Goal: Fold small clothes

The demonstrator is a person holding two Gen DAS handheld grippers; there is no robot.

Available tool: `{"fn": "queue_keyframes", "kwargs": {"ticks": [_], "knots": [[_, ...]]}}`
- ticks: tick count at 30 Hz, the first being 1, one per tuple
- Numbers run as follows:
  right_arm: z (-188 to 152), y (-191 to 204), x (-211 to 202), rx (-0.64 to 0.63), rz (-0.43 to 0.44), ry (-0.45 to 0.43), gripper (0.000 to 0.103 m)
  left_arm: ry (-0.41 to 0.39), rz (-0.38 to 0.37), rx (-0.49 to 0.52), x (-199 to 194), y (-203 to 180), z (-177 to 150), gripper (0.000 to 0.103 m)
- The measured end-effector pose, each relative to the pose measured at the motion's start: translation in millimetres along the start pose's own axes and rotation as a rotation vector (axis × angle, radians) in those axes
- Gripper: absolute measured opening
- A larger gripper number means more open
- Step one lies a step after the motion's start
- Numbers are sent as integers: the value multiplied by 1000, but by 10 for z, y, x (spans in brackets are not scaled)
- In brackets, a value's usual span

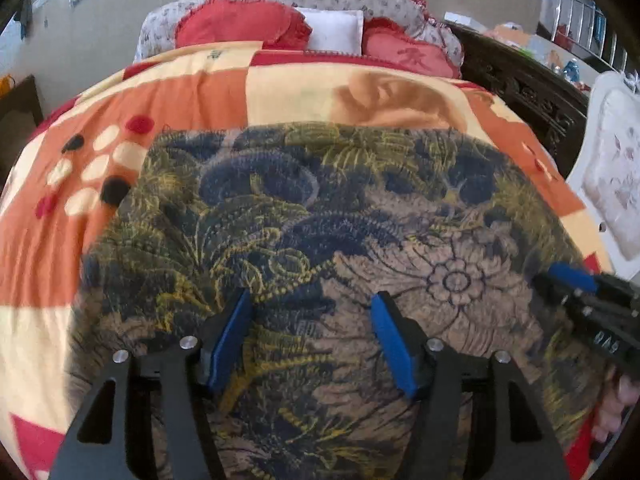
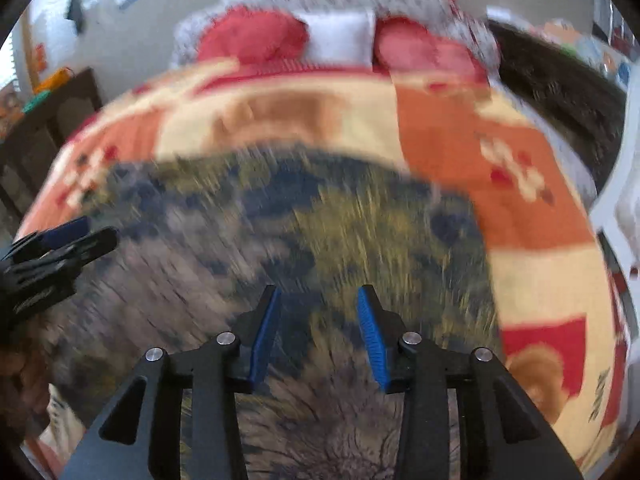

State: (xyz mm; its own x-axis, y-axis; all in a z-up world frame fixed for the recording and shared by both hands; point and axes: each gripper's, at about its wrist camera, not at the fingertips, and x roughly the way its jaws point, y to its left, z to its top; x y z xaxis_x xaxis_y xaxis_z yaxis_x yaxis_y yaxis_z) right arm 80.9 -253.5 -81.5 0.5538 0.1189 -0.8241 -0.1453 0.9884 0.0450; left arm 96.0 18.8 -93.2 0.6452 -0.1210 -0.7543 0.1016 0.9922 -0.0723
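Note:
A patterned garment (image 1: 320,220) in brown, navy and yellow florals lies spread flat on the bed. It also shows, blurred, in the right wrist view (image 2: 320,224). My left gripper (image 1: 312,300) is open above the garment's near part, nothing between its blue pads. My right gripper (image 2: 318,294) is open above the garment too, and empty. The right gripper shows at the right edge of the left wrist view (image 1: 576,280). The left gripper shows at the left edge of the right wrist view (image 2: 80,236).
The bed has an orange, cream and red patchwork quilt (image 1: 180,92). Red and white pillows (image 1: 336,32) lie at the head. A dark wooden bedstead (image 1: 528,88) runs along the right. A white padded chair (image 1: 616,168) stands at far right.

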Motion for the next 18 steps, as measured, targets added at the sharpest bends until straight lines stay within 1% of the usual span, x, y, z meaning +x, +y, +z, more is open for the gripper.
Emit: {"fn": "queue_keyframes", "kwargs": {"ticks": [1, 3, 5, 7, 9, 10, 11, 15, 16, 18], "knots": [[-92, -29, 7, -8, 24, -58, 57, 0, -1, -7, -1, 9, 13, 66], [-175, -68, 5, -13, 47, -115, 58, 3, -3, -17, 26, 28, 26, 68], [-166, -99, 21, 2, 58, -122, 58, 9, -8, -19, 68, 41, 56, 72], [-156, -87, 44, -6, 45, -124, 59, 13, -7, -13, 65, 42, 76, 73], [-161, -53, 42, -21, 24, -126, 59, 26, -12, -24, -18, 44, 92, 72], [-162, -31, 40, -25, 17, -128, 59, 34, -18, -44, -134, 96, 85, 72], [-162, -34, 39, -26, 15, -130, 59, 26, -26, -61, -259, 121, -7, 71], [-175, -30, 29, -18, 25, -133, 59, -30, -118, -96, -920, 301, -386, 74], [-175, -34, 28, -15, 29, -134, 59, -37, -133, -105, -1058, 371, -522, 76], [-179, -40, 26, -9, 37, -136, 59, -30, -149, -155, -1216, 522, -759, 78]]}}
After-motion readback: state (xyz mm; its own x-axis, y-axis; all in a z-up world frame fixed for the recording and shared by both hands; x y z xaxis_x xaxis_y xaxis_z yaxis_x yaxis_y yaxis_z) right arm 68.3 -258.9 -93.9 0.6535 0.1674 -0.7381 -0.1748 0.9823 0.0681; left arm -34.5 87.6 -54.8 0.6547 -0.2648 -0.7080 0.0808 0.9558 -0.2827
